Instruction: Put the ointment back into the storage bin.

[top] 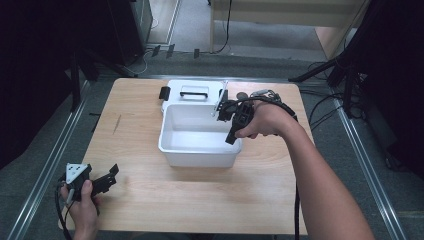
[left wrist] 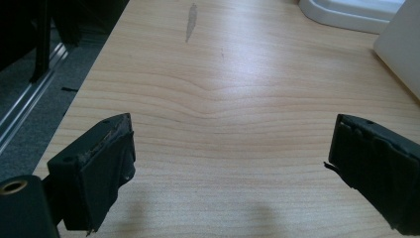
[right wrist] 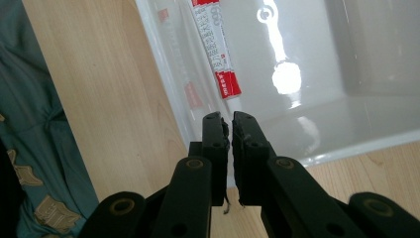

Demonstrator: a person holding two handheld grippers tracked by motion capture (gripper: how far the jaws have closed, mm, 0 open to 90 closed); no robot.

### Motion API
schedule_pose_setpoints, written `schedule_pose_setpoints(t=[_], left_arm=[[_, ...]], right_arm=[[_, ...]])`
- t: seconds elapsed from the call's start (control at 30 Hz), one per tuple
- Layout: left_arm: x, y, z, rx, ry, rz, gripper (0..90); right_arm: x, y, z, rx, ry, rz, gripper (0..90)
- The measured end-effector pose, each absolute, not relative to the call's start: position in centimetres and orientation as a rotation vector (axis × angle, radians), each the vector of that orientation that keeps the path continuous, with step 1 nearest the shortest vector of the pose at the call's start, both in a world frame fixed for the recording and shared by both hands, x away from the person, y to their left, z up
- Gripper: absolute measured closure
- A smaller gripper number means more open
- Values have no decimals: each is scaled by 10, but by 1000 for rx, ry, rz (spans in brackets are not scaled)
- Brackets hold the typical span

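A white tube with a red label [right wrist: 218,49] hangs over the inside of an open white bin [right wrist: 322,124]. My right gripper [right wrist: 230,119] is shut on the tube's flat end. In the high view the right gripper [top: 221,111] is above the bin's far right corner, with the thin tube [top: 220,96] sticking up and away from it. The white bin [top: 197,152] stands in the middle of the wooden table. My left gripper [top: 111,174] rests at the table's near left corner, held in a hand. Its jaws stand wide open with only bare wood between them [left wrist: 230,141].
The bin's white lid [top: 192,97], with a black handle and black latches, lies flat just behind the bin. The bin's side wall [left wrist: 401,54] and the lid's edge [left wrist: 346,12] appear at the upper right of the left gripper view. Black stands and cables surround the table.
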State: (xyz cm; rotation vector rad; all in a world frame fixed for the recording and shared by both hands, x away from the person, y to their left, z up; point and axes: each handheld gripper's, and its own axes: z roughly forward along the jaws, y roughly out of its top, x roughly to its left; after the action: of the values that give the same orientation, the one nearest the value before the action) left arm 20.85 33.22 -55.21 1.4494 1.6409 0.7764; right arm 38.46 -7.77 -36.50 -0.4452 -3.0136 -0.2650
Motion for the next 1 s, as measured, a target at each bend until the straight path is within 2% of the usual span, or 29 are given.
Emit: schedule_pose_setpoints(t=[0.53,1.0], left_arm=[[208,332,-552,1447,1641,778,45],[209,332,-552,1443,1642,777,46]], right_arm=[[378,-116,-349,-542,-3016,-284,855],[375,-148,-376,-618,-2973,-253,801]])
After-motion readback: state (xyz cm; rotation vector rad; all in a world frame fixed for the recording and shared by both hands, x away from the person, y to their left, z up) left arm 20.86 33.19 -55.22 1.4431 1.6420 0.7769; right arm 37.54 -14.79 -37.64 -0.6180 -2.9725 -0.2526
